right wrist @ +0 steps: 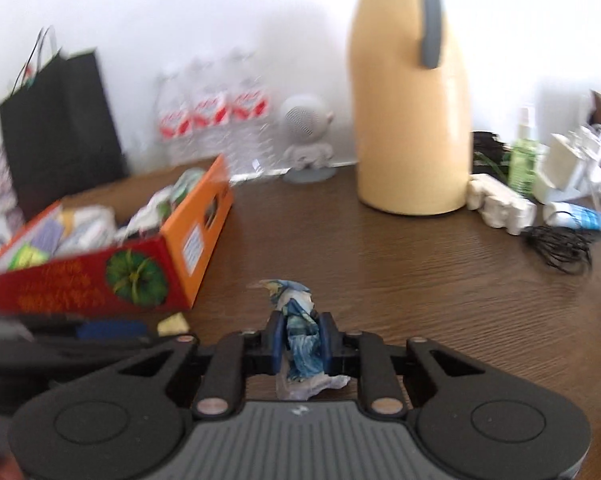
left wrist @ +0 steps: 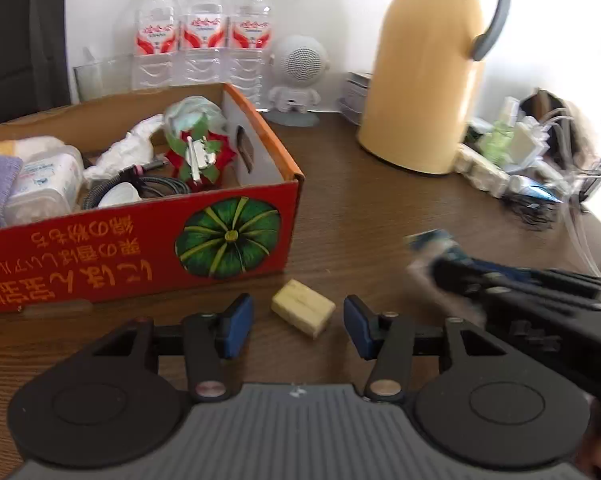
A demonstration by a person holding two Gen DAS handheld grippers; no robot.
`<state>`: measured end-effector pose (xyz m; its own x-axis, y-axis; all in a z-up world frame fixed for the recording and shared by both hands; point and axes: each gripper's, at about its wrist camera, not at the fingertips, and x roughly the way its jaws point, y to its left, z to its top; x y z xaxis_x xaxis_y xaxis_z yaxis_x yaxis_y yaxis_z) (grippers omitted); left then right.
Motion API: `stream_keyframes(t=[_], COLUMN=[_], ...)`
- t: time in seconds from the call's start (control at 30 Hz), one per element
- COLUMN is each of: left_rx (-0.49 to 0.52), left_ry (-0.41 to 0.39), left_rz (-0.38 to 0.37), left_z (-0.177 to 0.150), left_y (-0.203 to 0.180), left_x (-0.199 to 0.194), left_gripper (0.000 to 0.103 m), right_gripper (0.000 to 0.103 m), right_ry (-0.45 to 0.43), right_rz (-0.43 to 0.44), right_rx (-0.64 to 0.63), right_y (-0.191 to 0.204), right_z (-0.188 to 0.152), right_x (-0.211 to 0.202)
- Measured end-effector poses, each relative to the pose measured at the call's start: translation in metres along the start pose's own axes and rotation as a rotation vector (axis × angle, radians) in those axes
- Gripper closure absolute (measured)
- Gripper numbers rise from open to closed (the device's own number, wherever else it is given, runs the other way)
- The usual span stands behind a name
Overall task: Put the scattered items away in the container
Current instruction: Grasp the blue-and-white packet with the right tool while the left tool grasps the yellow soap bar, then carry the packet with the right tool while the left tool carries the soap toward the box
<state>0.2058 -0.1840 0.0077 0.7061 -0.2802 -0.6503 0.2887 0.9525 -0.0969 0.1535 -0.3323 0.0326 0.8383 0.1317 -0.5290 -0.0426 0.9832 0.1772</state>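
Between wide left fingers: yellow block, lengthwise diagonal; right fingers pinching crumpled wrapper.

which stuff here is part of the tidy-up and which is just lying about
Part of the job:
- red box
- yellowish block, between the open left tongs
- crumpled blue-and-white wrapper, held by the right tongs

Just lying about:
- yellow jug
- water bottles
- small white speaker
- black paper bag

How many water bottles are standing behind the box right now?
3. The water bottles stand side by side against the wall behind the cardboard box: left, middle, right. The box's back edge hides their bases; more could be hidden out of view.
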Motion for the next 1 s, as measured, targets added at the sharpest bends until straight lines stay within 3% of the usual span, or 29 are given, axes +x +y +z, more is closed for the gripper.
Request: stream_keyframes(t=[0.13,0.23,0.3,0.4,0.6,0.73,0.9,1.0], left_rx=[-0.003,0.035,0.056,0.108,0.124,0.057,0.039,0.024], left_ry=[-0.016,-0.035,-0.041,-0.054,-0.197,-0.235,-0.26,-0.268], left_rz=[-0.017,-0.025,-0.063,-0.053,0.071,0.135,0.202,0.172], left_z=[0.002,-0.005,-0.01,-0.024,-0.071,-0.099,-0.126,-0.146], left_y=[-0.012,-0.02,-0.019,-0.011,0.031,0.063,0.081,0.078], left_x=[0.008,0.004,-0.003,-0.024,-0.115,-0.166,-0.213,-0.231], left_gripper=[0.046,0.075,0.076,0.077,0.078,0.078,0.078,0.078], right_gripper=[0.086,0.086,0.086,0.086,0.086,0.086,0.086,0.086], right_ry=[-0.012,0.003,-0.003,0.0,0.002,-0.01,-0.027,-0.05], right_rz=[-0.031,-0.027,-0.024,-0.013,0.054,0.124,0.188,0.234], right_rx=[0.034,0.062,0.063,0.055,-0.042,-0.186,-0.195,-0.169], right_y=[-0.005,-0.008,-0.008,-0.007,0.024,0.066,0.113,0.13], right_z=[0.0,-0.001,0.0,0.001,-0.003,-0.013,-0.033,-0.056], right_x=[-0.002,-0.001,-0.003,-0.002,-0.005,-0.013,-0.055,-0.092])
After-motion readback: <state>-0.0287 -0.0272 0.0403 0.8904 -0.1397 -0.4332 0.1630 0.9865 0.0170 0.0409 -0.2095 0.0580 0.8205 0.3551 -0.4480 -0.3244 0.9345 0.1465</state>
